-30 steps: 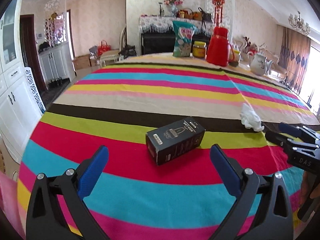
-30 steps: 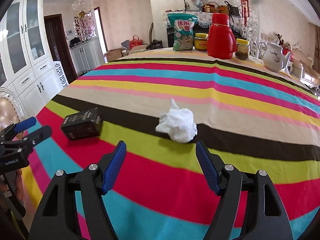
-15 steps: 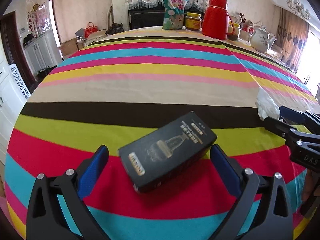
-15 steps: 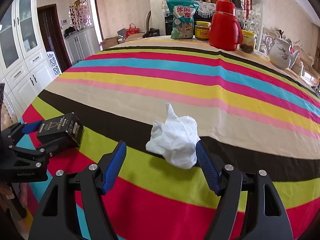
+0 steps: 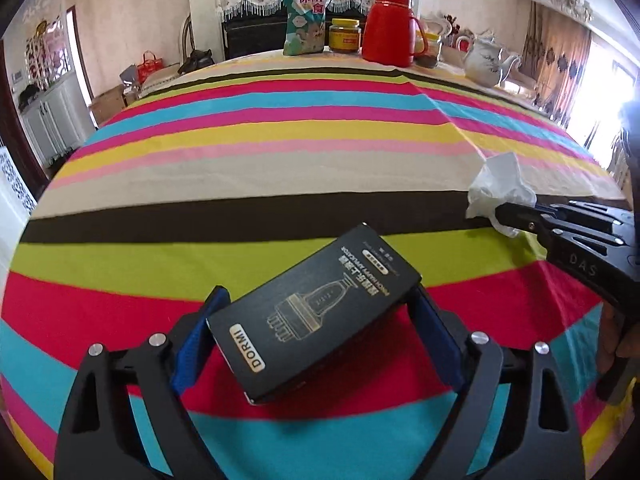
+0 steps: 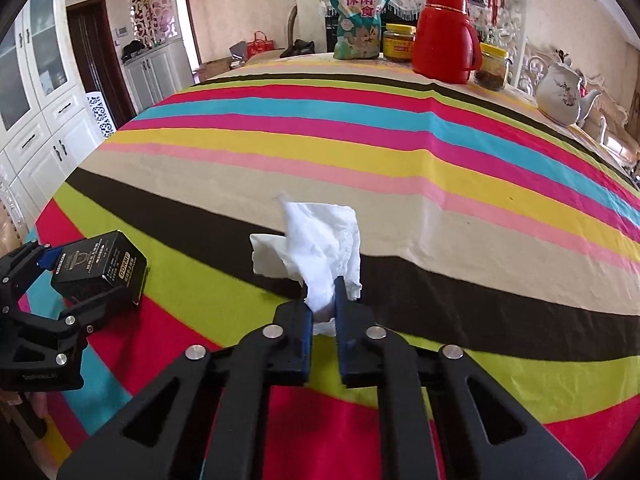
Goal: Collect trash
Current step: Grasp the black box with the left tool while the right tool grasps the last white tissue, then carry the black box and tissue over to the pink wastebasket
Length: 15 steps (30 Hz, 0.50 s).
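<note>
Striped cloth [image 6: 400,152] in red, cyan, yellow, pink, beige and dark brown bands covered the table, smooth except for one raised crease. At the left, the left gripper [image 5: 316,320] bracketed a black cardboard box [image 5: 316,312], rectangular, matte, printed with a line drawing and "DORMI"; its jaws were closing, the blue pads at the box's two long sides, and whether they pressed it could not be told. The box lay tilted on the red and lime bands. Toward the right, the right gripper [image 6: 322,308] was clamped on a crumpled white tissue [image 6: 320,240], soft and creased, its upper folds standing above the dark brown band. Along the far edge stood a teal snack bag [image 6: 360,20], a yellow-lidded jar [image 6: 398,42] of brownish contents, a glossy red thermos jug [image 6: 444,32], a second jar [image 6: 492,66] of dark contents, and a white ceramic teapot [image 6: 560,94].
</note>
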Tool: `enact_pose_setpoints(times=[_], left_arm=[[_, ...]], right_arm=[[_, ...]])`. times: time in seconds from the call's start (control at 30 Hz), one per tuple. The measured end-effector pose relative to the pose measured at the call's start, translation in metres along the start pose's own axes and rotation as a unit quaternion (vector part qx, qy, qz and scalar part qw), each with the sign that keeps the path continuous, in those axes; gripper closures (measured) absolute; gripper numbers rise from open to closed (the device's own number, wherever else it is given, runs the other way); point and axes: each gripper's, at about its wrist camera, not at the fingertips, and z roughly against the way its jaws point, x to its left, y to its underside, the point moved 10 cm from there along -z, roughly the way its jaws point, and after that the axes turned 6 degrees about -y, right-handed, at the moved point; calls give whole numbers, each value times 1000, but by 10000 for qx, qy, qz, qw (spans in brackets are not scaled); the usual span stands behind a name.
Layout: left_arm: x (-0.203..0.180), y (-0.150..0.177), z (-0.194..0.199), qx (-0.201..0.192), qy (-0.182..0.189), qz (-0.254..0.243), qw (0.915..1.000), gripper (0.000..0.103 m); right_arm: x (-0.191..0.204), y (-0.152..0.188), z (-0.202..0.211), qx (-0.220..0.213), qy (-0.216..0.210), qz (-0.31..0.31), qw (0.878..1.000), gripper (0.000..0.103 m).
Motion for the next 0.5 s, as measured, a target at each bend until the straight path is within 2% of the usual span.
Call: enact_pose_setpoints(times=[0.23, 0.5], left_arm=[[-4, 13, 33, -280, -36, 183, 9994, 16], [6, 30, 90, -898, -384, 435, 9943, 16]], right_arm=[[13, 10, 35, -275, -99, 67, 9995, 94], [44, 25, 81, -596, -295, 301, 9973, 94]])
